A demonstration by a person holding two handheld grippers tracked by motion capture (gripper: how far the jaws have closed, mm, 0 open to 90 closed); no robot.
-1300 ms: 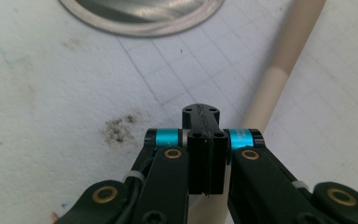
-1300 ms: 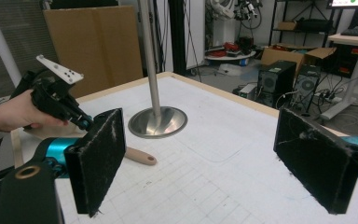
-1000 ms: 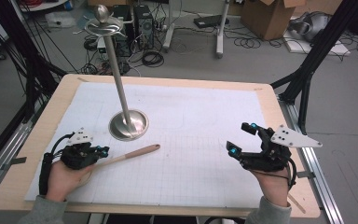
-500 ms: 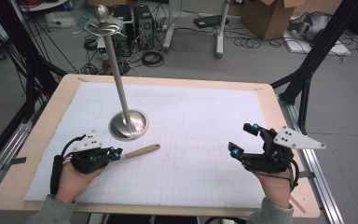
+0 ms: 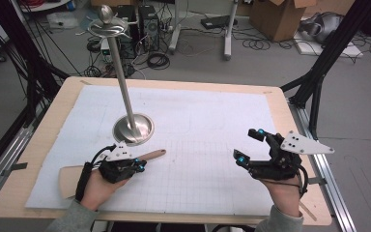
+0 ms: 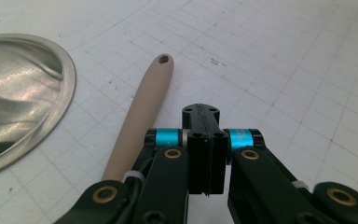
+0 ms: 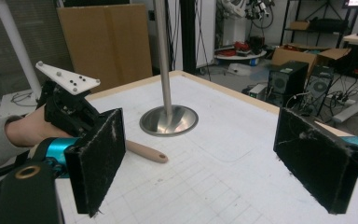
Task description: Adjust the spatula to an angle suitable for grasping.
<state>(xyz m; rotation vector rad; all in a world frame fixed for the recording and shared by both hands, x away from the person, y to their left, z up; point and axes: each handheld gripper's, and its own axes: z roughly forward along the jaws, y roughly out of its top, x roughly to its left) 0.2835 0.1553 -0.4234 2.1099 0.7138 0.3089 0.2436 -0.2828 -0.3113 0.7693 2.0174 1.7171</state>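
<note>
Hovering: left tongs (image 6: 205,154) clenched empty, just over wooden spatula (image 5: 150,155) lying on desk (image 5: 275,104) beside steel stand (image 5: 133,129) | right tongs (image 5: 251,146) released, idle | risk: clenched jaws possibly nudging handle against stand base.

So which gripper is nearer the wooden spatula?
Left. The left gripper sits right over the wooden spatula, jaws shut beside its handle. The right gripper hovers open, far across the table.

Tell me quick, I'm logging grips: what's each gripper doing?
Left gripper: shut, empty; the spatula lies beside it.
Right gripper: open, empty.
</note>
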